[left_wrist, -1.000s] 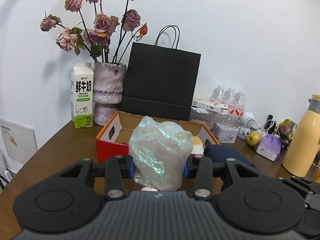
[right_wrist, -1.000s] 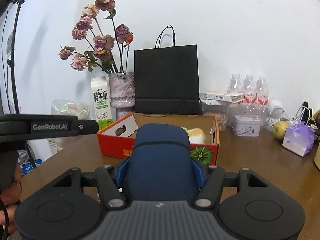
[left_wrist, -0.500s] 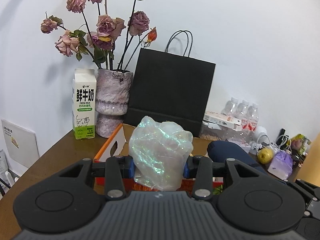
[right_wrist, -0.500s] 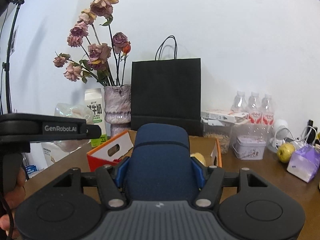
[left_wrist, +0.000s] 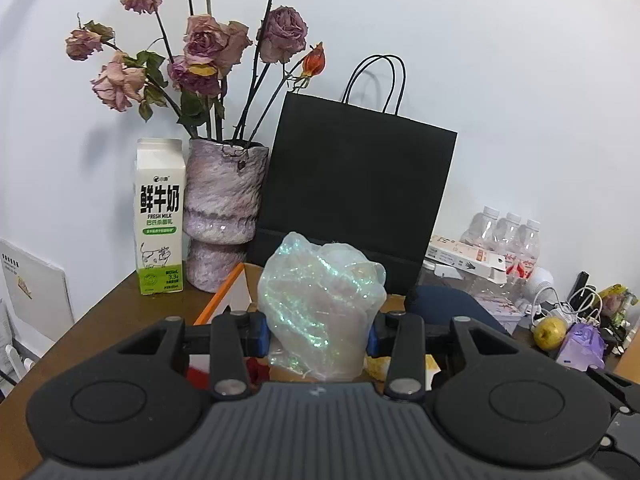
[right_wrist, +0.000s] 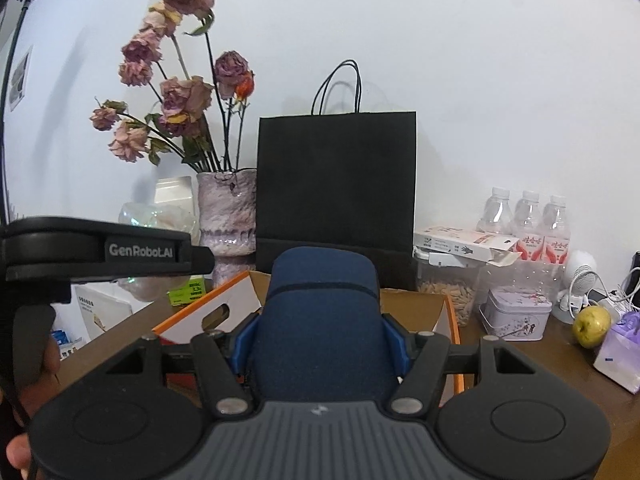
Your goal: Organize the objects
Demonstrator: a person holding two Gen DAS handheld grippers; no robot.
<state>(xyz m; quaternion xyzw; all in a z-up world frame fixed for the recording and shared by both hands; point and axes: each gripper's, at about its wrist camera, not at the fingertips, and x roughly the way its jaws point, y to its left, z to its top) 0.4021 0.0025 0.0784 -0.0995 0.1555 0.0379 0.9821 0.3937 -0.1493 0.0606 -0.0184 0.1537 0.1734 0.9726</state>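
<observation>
My left gripper is shut on a crumpled iridescent plastic bag, held above the near edge of an open orange-and-white cardboard box. My right gripper is shut on a dark blue fabric case, also held over that box. In the left wrist view the blue case shows at the right. The left gripper's black body crosses the right wrist view at the left, with a hand below it. Something yellow lies inside the box.
Behind the box stand a black paper bag, a mottled vase of dried roses and a milk carton. To the right are water bottles, a jar of seeds, a tin, a pear and a purple pack.
Both grippers have moved forward toward the wall with their loads. The box has slid down and partly under the grippers; the bag, vase and carton loom larger.
</observation>
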